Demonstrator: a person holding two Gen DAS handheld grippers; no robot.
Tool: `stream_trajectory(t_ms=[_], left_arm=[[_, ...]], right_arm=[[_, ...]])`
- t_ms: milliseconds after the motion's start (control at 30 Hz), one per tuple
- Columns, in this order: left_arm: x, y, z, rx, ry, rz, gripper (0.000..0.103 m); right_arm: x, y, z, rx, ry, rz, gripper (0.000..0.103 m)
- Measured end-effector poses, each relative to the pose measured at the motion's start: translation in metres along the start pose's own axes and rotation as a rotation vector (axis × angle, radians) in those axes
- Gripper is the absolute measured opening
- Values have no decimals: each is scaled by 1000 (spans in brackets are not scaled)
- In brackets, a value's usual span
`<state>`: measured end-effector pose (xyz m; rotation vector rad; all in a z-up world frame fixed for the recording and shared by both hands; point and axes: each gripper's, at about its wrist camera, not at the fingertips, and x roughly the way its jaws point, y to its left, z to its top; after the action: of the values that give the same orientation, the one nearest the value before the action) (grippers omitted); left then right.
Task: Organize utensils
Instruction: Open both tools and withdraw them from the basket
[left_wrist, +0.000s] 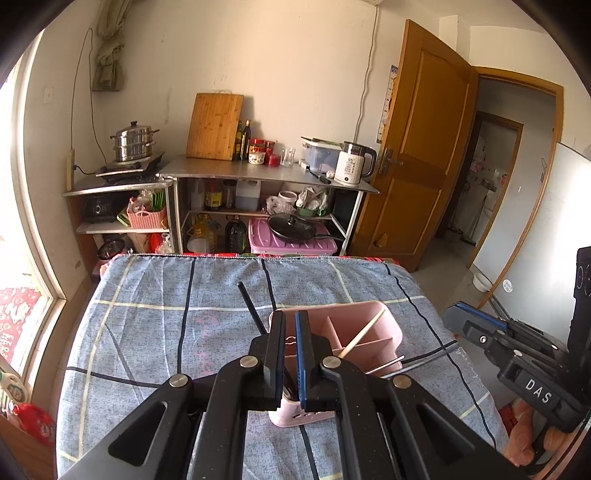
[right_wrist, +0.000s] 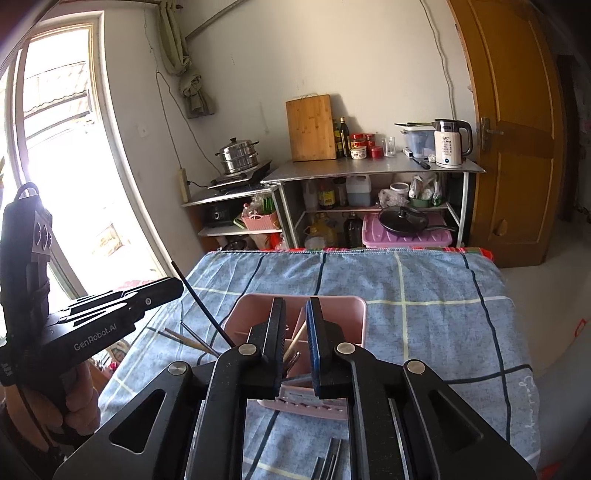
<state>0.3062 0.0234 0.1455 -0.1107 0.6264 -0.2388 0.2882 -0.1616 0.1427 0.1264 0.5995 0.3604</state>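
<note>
Kitchen corner with a wooden door (left_wrist: 424, 147), a window and a steel shelf unit (left_wrist: 266, 173) bearing a cutting board (left_wrist: 214, 125), a kettle (left_wrist: 352, 162) and a steamer pot (left_wrist: 133, 142). In the foreground is a worktop (left_wrist: 155, 295) under a blue checked cloth.

A pink utensil holder (left_wrist: 354, 312), divided into compartments, stands upright on the cloth near its front edge. Both tongs point down into it from the near side.

**Left wrist view.** The left tongs (left_wrist: 289, 321) sit directly over the holder's left end, pressed almost together with only a slit between the pads. Whether anything is caught in that slit cannot be told. A black chopstick (left_wrist: 251, 306) slants up and to the left from behind the left finger. A wooden chopstick (left_wrist: 364, 332) leans in a compartment to the right. Metal utensils (left_wrist: 391, 363) lie on the cloth just beside the holder's right wall. The right tongs (left_wrist: 452, 314) enter from the right edge, apart from the holder, held by a hand (left_wrist: 524, 435).

**Right wrist view.** The right tongs (right_wrist: 296, 306) hover above the holder (right_wrist: 347, 306), slightly spread. The wooden chopstick (right_wrist: 297, 341) shows in the gap, and the pads do not press on it. The black chopstick (right_wrist: 199, 306) rises to the left, passing close by the tip of the left tongs (right_wrist: 179, 287). More chopsticks (right_wrist: 192, 339) lie on the cloth left of the holder, and metal handles (right_wrist: 328, 461) lie in front of it.
</note>
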Motion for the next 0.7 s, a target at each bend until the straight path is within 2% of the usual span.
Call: stream_trajectory(t_ms=[367,567,700], left_arm=[[-63,-15,-50,3,-60,-20,5],[-82,-31,-92,17,-54,-36,5],[-84,-41,-119,28,-23,-47,5]], right_arm=[[-64,-5,-45,6,-37,-6,12],[-84,-7,-82,19,-15,-11,12],[-90,-11,-104,34,10,-16,12]])
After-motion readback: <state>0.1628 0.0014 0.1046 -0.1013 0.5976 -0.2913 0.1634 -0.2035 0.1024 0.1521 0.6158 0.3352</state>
